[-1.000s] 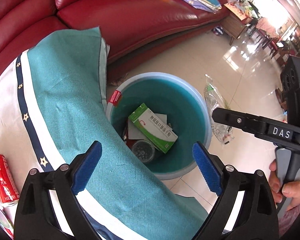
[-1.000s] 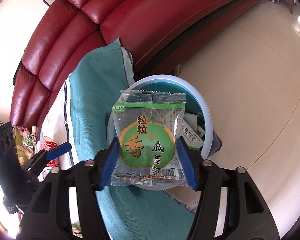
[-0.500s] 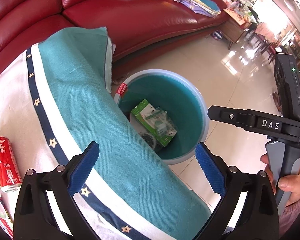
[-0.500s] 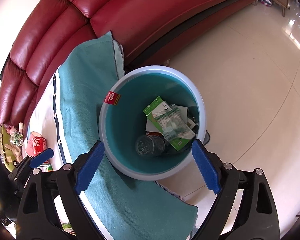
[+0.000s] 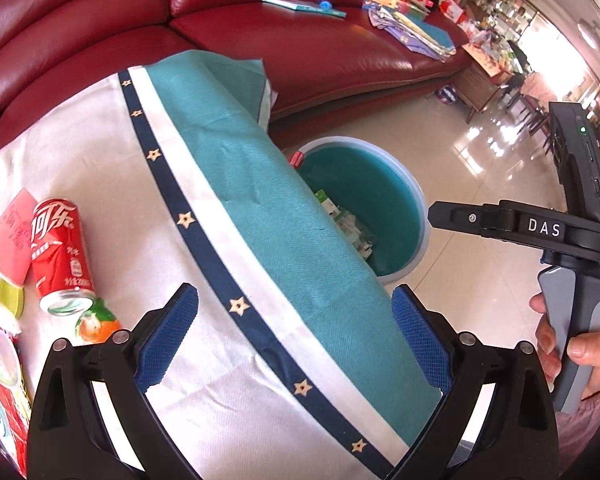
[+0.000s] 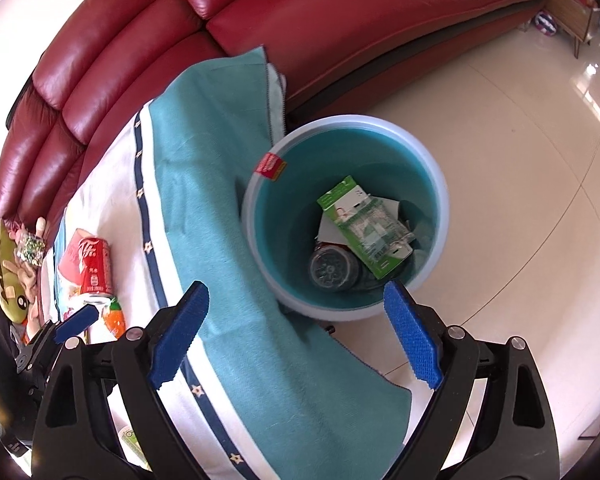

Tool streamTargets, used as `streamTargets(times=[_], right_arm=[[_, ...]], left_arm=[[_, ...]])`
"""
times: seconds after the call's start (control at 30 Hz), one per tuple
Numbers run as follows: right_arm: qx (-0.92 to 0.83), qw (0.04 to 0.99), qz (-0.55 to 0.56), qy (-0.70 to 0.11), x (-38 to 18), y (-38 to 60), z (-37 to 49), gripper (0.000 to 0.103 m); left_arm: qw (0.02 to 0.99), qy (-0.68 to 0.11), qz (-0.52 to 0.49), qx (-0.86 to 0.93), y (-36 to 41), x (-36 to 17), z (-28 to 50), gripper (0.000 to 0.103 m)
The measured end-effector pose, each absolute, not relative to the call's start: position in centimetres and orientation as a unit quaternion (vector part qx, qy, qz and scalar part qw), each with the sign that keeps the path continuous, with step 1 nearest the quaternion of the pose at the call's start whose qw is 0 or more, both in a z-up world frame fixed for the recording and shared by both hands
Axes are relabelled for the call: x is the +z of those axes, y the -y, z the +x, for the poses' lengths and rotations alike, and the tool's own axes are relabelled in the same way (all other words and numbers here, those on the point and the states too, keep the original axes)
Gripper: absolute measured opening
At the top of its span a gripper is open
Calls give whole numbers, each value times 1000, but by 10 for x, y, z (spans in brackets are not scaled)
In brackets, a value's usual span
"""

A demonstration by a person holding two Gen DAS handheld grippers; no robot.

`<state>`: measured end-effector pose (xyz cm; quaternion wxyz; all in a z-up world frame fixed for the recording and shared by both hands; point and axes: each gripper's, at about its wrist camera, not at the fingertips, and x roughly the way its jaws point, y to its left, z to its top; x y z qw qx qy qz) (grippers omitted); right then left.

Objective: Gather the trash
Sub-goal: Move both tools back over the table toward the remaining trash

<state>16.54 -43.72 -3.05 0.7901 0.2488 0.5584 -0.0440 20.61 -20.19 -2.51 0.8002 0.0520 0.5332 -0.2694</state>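
A light blue bin (image 6: 440, 184) stands on the floor beside the cloth-covered table. Inside it lie a green-and-white box with a clear snack packet (image 6: 374, 232) on top, and a dark round lid (image 6: 332, 268). My right gripper (image 6: 296, 308) hangs open above the bin's near rim with nothing between its blue pads. My left gripper (image 5: 292, 320) is open and empty over the tablecloth (image 5: 220, 200), and the bin (image 5: 420, 208) shows half hidden behind the table edge. A red drink can (image 5: 60, 252) lies on the table left of the left gripper.
A small orange-printed bottle (image 5: 96, 324), a pink paper (image 5: 12, 236) and colourful packaging (image 5: 0, 380) lie by the can. A red leather sofa (image 6: 260, 12) runs behind the table and bin. Shiny tiled floor (image 6: 520, 160) spreads to the right. A hand holds the right gripper's handle (image 5: 572, 340).
The right gripper opened and let go of the green snack packet, which now lies in the bin. Both grippers drew back and up from the bin; the left one swung over the table.
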Motion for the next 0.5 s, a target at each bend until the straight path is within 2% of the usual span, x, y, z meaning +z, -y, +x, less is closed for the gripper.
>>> streamTargets(times=[0.5], right_arm=[[22,788,184,-587,-22,315,178,85]], left_arm=[[826,-529,-9,-192,58,-25,185,97]])
